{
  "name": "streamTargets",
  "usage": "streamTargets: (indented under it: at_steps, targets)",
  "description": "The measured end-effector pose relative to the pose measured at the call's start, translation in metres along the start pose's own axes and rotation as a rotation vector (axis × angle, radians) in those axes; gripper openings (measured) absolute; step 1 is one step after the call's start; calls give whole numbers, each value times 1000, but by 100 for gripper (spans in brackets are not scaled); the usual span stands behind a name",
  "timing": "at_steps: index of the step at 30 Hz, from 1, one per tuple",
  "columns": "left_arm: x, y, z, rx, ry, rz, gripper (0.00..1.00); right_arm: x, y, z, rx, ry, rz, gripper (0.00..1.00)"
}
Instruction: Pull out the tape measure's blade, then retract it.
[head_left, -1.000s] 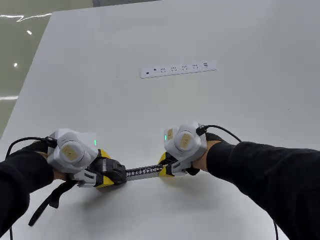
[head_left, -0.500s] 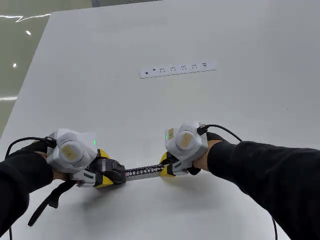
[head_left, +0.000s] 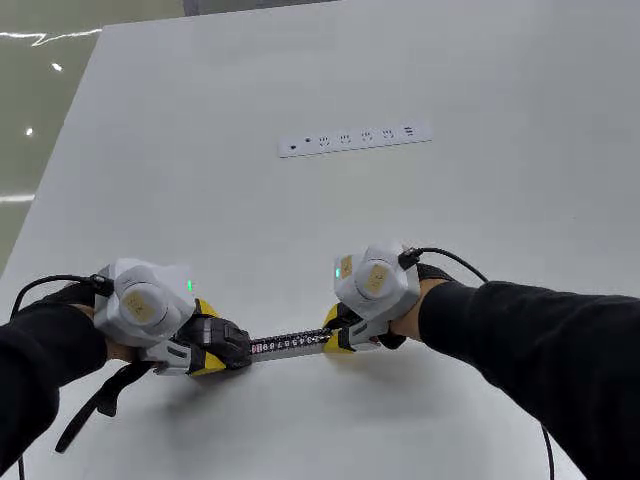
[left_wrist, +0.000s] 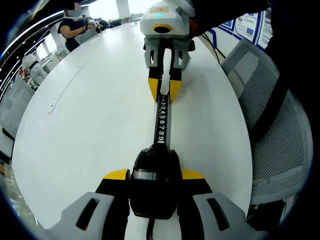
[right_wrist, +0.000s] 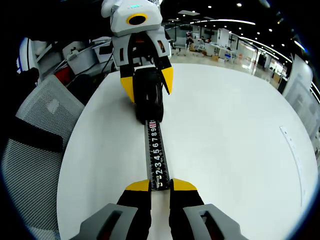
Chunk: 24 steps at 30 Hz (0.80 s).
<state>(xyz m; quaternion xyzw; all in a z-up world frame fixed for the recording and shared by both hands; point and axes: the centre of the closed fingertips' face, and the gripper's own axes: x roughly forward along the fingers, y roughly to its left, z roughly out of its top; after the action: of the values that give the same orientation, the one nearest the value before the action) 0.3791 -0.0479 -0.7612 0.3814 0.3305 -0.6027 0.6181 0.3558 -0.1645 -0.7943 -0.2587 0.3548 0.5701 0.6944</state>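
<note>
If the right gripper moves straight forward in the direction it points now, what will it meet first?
Probably the black tape measure case in the left gripper, at the far end of the blade the right gripper holds.

The head view looks steeply down from above the near edge of the table (head_left: 300, 80). The left gripper view sits low and close, facing along the blade (left_wrist: 162, 122) toward the right gripper (left_wrist: 164, 90); the right gripper view faces the opposite way toward the left gripper (right_wrist: 146, 82), sharing that blade.
</note>
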Motion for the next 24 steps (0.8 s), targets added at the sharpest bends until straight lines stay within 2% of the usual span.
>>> streamTargets:
  at_steps: [7,20,24]
  targets:
    - [1,1,1,-6,0,-4,30,-2,0,-2,-4,8,0,8]
    - [2,0,0,3,27,-13,30,-4,1,-4,8,0,-7,8]
    - [1,0,-1,5,14,-10,30,-4,1,-4,11,-4,-9,8]
